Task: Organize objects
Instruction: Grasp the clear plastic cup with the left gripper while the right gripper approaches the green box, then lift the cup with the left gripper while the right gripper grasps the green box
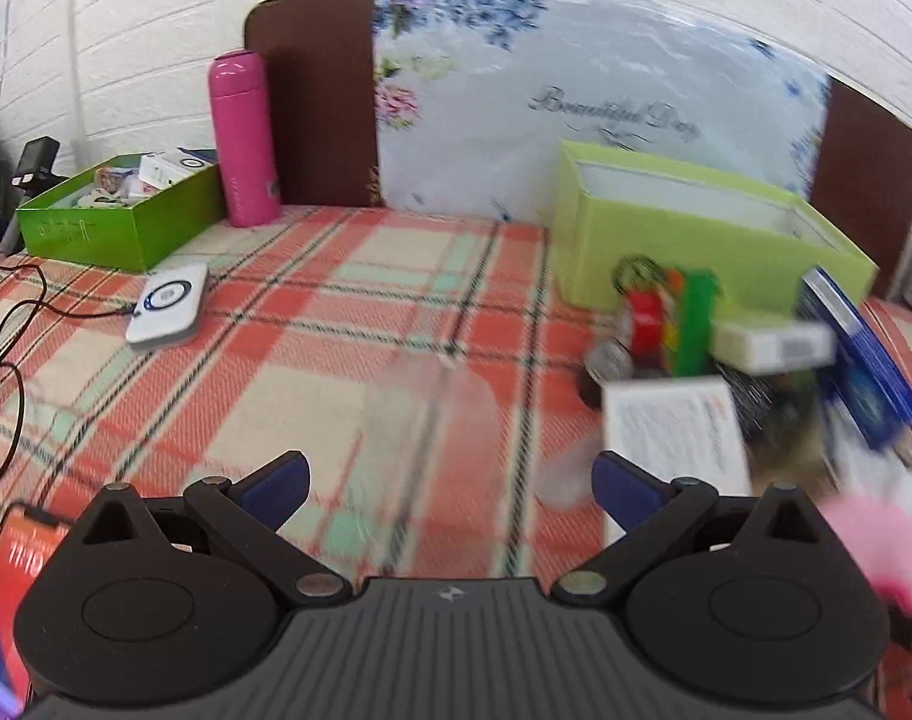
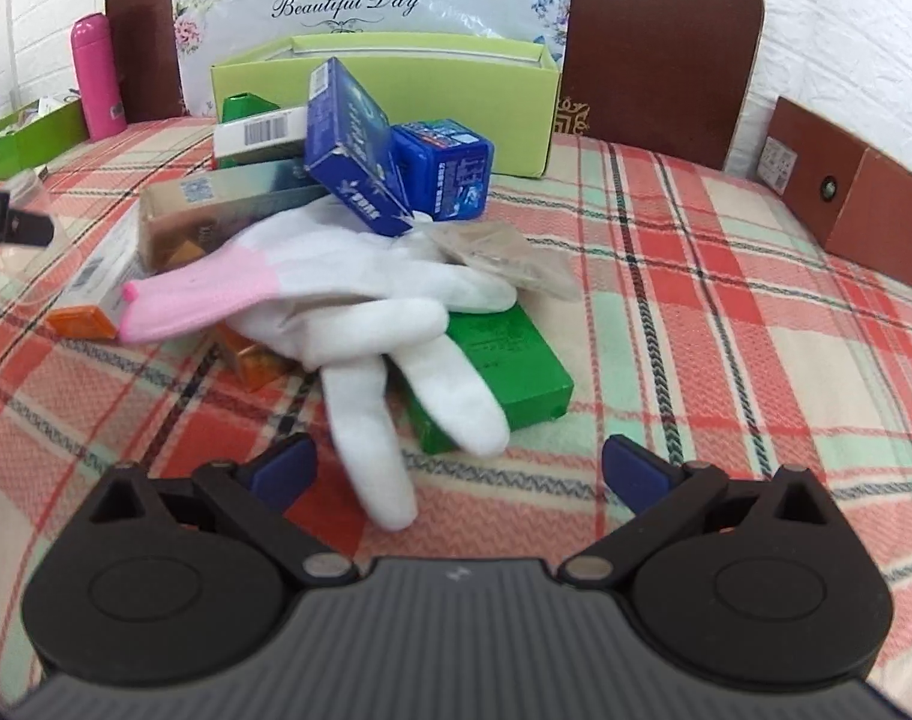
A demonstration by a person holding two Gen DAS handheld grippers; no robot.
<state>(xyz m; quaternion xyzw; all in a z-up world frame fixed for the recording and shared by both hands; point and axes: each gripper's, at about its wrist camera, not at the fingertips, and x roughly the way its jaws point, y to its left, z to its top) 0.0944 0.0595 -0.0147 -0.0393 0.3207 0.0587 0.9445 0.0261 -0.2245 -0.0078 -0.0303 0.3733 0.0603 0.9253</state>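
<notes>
While both tools hang spread wide with nothing between their fingers, the clutter sits unsorted on the plaid red-green-cream blanket point(image 2: 726, 312). Right tool point(image 2: 459, 474) released, blue pads apart; the white knit glove with pink cuff point(image 2: 360, 306) lies just ahead, one limp finger reaching down between the pads, not gripped. Glove drapes over a flat green box point(image 2: 516, 360), so probably it has to come off first. Behind it, a heap: dark blue carton point(image 2: 351, 144) tilted on a long tan-and-teal box point(image 2: 228, 204), blue cube box point(image 2: 450, 165) beside, white barcode box point(image 2: 264, 132) further back. Heap looks dumped, leaning pieces could slide if nudged. Behind the heap, open lime-green cardboard box point(image 2: 396, 84), likely the drop target.

Left tool point(image 1: 450, 480) also released, over bare blanket; view blurred, pile off to its right. Far left: white round-buttoned device point(image 1: 168, 306), darker green tray of small items point(image 1: 120, 222), pink bottle point(image 1: 243, 138) upright.
</notes>
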